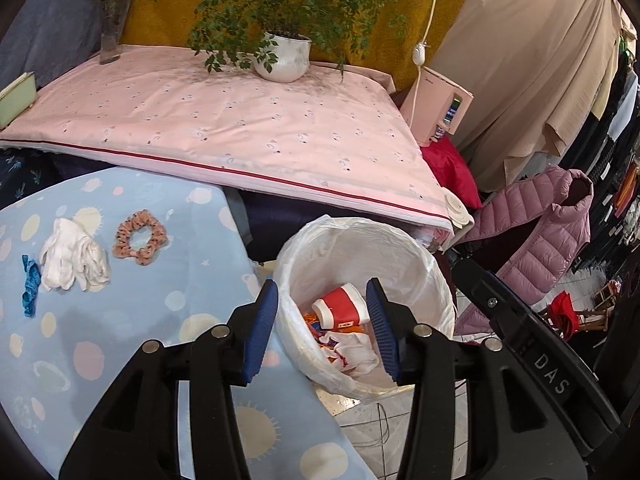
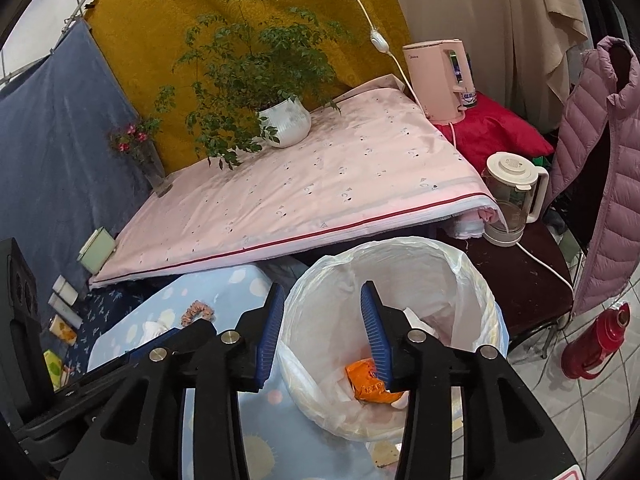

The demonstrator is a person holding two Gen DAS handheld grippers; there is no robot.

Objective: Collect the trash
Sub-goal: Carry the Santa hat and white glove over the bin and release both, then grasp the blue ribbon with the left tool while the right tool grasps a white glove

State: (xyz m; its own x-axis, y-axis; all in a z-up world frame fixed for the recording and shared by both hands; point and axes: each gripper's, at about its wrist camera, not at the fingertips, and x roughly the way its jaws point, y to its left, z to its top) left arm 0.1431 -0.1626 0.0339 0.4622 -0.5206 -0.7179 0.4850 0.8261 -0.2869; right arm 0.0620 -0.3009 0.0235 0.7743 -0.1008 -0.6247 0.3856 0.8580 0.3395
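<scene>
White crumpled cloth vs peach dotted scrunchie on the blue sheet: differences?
The white crumpled cloth is a solid, bunched heap; the peach dotted scrunchie is an open ring. The cloth is plain white and larger; the scrunchie is peach with dark dots and smaller. Both lie on the blue patterned sheet, outside the bin.

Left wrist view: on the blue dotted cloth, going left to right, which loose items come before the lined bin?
blue scrap → white crumpled cloth → peach scrunchie → lined bin

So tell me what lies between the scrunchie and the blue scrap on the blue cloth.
A crumpled white cloth lies between the scrunchie and the blue scrap, close beside the scrap; the left wrist view shows it.
</scene>
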